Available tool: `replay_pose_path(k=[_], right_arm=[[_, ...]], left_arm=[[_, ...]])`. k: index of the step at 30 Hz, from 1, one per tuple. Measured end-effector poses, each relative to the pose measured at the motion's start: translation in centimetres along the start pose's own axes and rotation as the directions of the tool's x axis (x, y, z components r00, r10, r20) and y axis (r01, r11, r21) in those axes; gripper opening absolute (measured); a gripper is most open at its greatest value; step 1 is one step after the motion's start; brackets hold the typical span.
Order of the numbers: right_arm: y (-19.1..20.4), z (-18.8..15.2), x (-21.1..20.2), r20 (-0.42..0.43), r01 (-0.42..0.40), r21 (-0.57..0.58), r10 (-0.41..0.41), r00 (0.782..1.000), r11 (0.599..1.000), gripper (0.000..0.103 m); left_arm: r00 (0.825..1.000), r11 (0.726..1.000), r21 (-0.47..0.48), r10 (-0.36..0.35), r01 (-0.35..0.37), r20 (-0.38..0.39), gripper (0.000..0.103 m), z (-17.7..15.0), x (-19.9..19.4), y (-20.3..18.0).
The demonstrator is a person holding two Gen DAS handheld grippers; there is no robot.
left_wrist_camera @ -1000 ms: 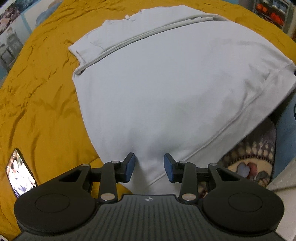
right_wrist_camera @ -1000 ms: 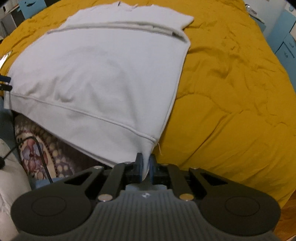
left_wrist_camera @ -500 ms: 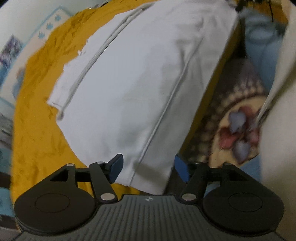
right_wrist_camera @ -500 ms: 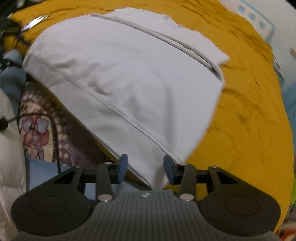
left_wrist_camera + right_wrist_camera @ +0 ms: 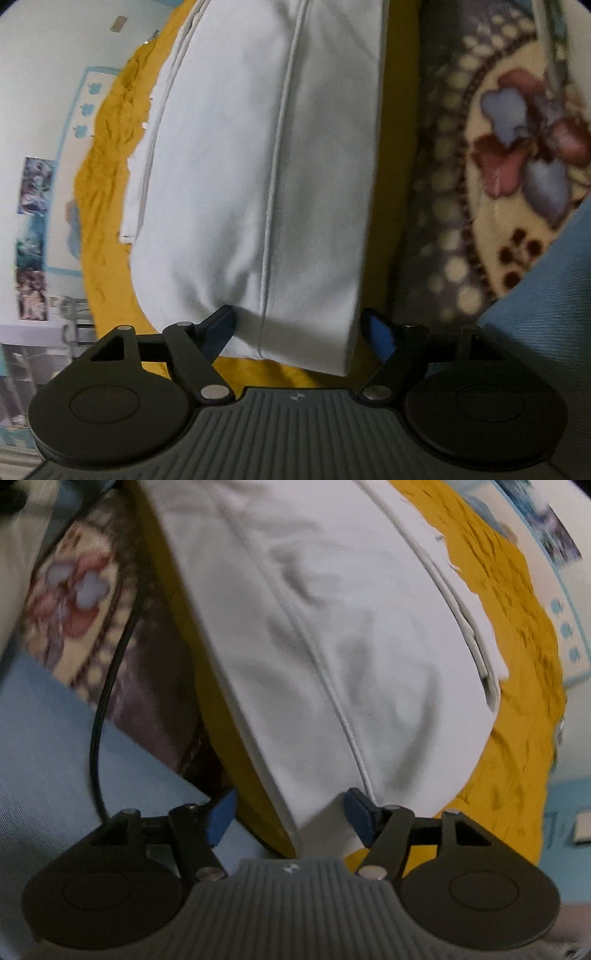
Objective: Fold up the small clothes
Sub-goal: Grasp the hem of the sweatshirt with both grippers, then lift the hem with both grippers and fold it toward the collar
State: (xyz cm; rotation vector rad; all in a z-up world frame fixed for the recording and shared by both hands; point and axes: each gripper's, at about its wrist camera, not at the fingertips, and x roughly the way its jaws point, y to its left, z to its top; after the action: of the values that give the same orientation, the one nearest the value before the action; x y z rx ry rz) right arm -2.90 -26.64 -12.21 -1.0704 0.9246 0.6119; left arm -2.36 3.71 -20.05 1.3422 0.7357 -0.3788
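Apparently the step in hand is re-gripping the white garment (image 5: pixel 258 166) for its next fold: it lies spread flat on the mustard bedspread (image 5: pixel 107 206), its hemmed bottom edge reaching the side of the bed nearest both tools. The left gripper (image 5: pixel 299 328) has its jaws opening, with a hem corner of the garment lying between them but not pinched; the blue pads (image 5: pixel 380 336) stand clear of the cloth. The right gripper (image 5: pixel 288 812) is likewise opening, the other hem corner sitting in its gap, unclamped. Next, I judge, each tool must close on its corner, catching both layers of cloth, then lift and carry the hem across the garment toward the far edge. The garment looks like soft, thickish cotton knit, smooth with shallow creases and a raised stitched seam running parallel to the hem. The bedspread is crinkled and matte. Beyond the bed's edge shows a plush floral blanket (image 5: pixel 517 147), and a thin black cable (image 5: pixel 107 686) crosses it.
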Motion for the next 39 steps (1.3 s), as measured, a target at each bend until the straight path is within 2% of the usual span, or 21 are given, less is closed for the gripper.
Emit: replay_pose_path(k=[3, 5, 6, 8, 11, 14, 16, 18, 19, 25, 31, 34, 39], right_arm=[[0.1, 0.0, 0.3, -0.003, 0.017, -0.001, -0.017, 1.0, 1.0, 0.062], [0.1, 0.1, 0.5, -0.007, 0.025, -0.011, -0.025, 1.0, 1.0, 0.062], [0.0, 0.1, 0.7, -0.009, 0.03, -0.018, -0.03, 1.0, 0.999, 0.06], [0.1, 0.1, 0.8, -0.011, 0.042, -0.03, -0.043, 0.999, 0.999, 0.056], [0.1, 0.1, 0.9, -0.015, 0.065, -0.046, -0.065, 0.998, 0.997, 0.048], [0.3, -0.1, 1.1, -0.007, 0.096, -0.058, -0.096, 0.995, 0.994, 0.035], [-0.1, -0.2, 0.7, 0.002, 0.105, -0.033, -0.105, 0.994, 0.994, 0.018], [-1.1, -0.4, -0.1, 0.013, 0.08, 0.013, -0.081, 0.997, 0.997, 0.004], [-1.9, -0.6, -0.6, 0.022, 0.062, 0.036, -0.063, 0.998, 0.997, 0.0], [-3.8, -0.2, -4.4, 0.083, 0.068, 0.108, -0.077, 0.994, 0.992, 0.0], [-6.3, 0.5, -8.9, 0.144, 0.137, 0.181, -0.164, 0.976, 0.974, 0.0], [-7.9, 1.4, -10.6, 0.178, 0.189, 0.206, -0.227, 0.957, 0.96, 0.0], [-11.8, 3.2, -12.4, 0.219, 0.297, 0.244, -0.351, 0.91, 0.923, 0.0]], left_arm=[[1.0, 1.0, 0.002, 0.027, -0.027, -0.01, 0.084, 0.2, 0.6, -0.3], [0.999, 0.999, -0.002, 0.039, -0.039, -0.011, 0.069, 0.3, 0.4, -0.1], [0.999, 0.999, -0.007, 0.035, -0.035, -0.009, 0.066, 0.3, 0.3, 0.1], [1.0, 0.999, -0.038, 0.023, -0.023, -0.002, 0.057, 0.2, -0.1, 0.7], [1.0, 0.995, -0.097, -0.013, 0.013, 0.005, 0.036, 0.0, -0.6, 2.3], [0.999, 0.992, -0.119, -0.037, 0.038, 0.012, 0.028, 0.0, -0.9, 3.2], [0.999, 0.991, -0.122, -0.045, 0.046, 0.015, 0.022, 0.0, -1.0, 3.6], [0.998, 0.987, -0.149, -0.056, 0.059, 0.023, 0.013, 0.1, -1.6, 4.3], [0.998, 0.985, -0.164, -0.054, 0.058, 0.029, 0.012, 0.1, -2.0, 4.6], [0.996, 0.952, -0.297, -0.056, 0.076, 0.075, 0.01, -0.3, -4.6, 7.8], [0.992, 0.887, -0.454, -0.031, 0.084, 0.124, 0.009, -0.5, -6.3, 12.8], [0.988, 0.847, -0.525, -0.007, 0.087, 0.151, 0.009, -0.2, -6.8, 16.0], [0.98, 0.811, -0.584, 0.088, 0.035, 0.181, 0.009, 0.8, -6.8, 21.4]])
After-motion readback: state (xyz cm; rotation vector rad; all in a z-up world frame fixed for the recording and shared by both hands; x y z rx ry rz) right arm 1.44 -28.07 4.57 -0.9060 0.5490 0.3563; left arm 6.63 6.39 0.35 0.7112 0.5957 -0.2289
